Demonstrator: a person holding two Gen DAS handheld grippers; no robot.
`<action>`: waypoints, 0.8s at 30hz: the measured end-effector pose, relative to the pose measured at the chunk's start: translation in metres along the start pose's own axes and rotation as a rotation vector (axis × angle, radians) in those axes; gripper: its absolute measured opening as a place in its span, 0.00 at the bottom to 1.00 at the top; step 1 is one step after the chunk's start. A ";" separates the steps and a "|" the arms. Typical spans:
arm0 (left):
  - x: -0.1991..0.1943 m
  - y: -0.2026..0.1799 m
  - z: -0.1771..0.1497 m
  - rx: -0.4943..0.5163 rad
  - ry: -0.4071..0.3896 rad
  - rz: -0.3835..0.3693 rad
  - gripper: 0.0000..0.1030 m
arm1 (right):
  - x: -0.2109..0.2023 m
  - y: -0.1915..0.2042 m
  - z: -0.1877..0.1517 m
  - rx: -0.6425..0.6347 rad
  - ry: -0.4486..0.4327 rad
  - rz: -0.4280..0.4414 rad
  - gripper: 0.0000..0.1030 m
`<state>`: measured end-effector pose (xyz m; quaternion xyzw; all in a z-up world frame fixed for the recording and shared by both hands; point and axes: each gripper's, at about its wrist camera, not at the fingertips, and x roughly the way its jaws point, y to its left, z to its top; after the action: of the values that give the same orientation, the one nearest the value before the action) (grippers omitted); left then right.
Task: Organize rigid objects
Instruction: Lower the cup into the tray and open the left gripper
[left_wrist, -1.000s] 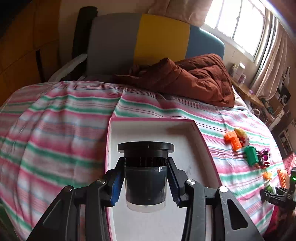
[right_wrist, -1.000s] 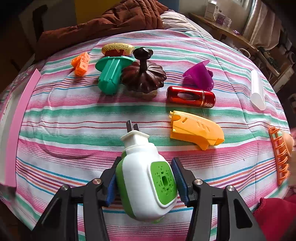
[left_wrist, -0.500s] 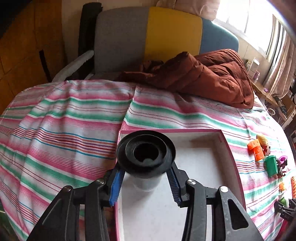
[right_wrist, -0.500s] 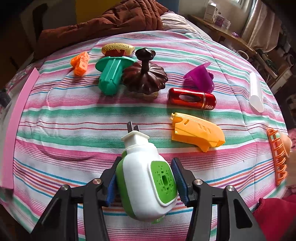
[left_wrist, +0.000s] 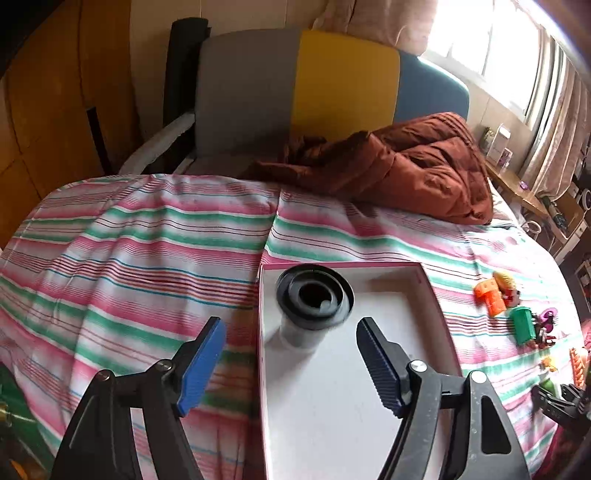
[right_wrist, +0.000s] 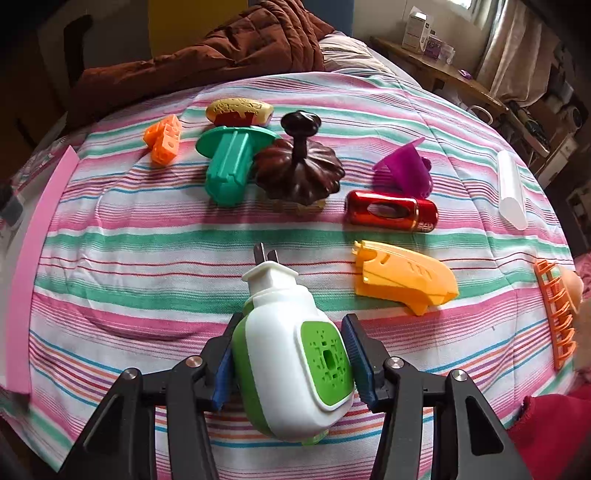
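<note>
A black-capped clear jar (left_wrist: 314, 306) stands upright in the far left corner of the pink-rimmed white tray (left_wrist: 351, 406) on the striped bed. My left gripper (left_wrist: 291, 354) is open just behind the jar, not touching it. My right gripper (right_wrist: 291, 354) is shut on a white and green plug-in device (right_wrist: 295, 354), held above the bedspread. Beyond it lie an orange plastic piece (right_wrist: 402, 277), a red can (right_wrist: 391, 210), a purple piece (right_wrist: 402, 170), a brown lid with a knob (right_wrist: 299, 166), a teal piece (right_wrist: 229, 166), an orange block (right_wrist: 162, 140) and a toy hot dog (right_wrist: 240, 110).
A brown quilt (left_wrist: 399, 166) lies at the bed's head. A white tube (right_wrist: 511, 192) and an orange rack (right_wrist: 557, 314) lie at the right edge. The tray's pink rim (right_wrist: 37, 258) shows at the left in the right wrist view. A wooden shelf (right_wrist: 443, 70) stands beyond the bed.
My left gripper set the jar down in the tray's far left corner, opened and drew back. My right gripper kept its hold on the plug-in device and hardly moved.
</note>
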<state>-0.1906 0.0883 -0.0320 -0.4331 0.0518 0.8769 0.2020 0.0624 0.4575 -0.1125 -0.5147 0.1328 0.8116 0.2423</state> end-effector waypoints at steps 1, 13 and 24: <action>-0.005 -0.001 0.000 0.005 -0.007 0.008 0.73 | -0.001 0.003 0.001 -0.001 -0.002 0.010 0.51; -0.089 -0.002 -0.024 -0.030 -0.131 0.011 0.73 | -0.058 0.079 0.019 -0.126 -0.159 0.188 0.51; -0.134 -0.006 -0.062 -0.048 -0.204 0.058 0.73 | -0.075 0.170 0.012 -0.258 -0.190 0.325 0.51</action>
<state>-0.0696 0.0358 0.0345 -0.3444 0.0225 0.9230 0.1703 -0.0106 0.3002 -0.0458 -0.4343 0.0857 0.8952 0.0520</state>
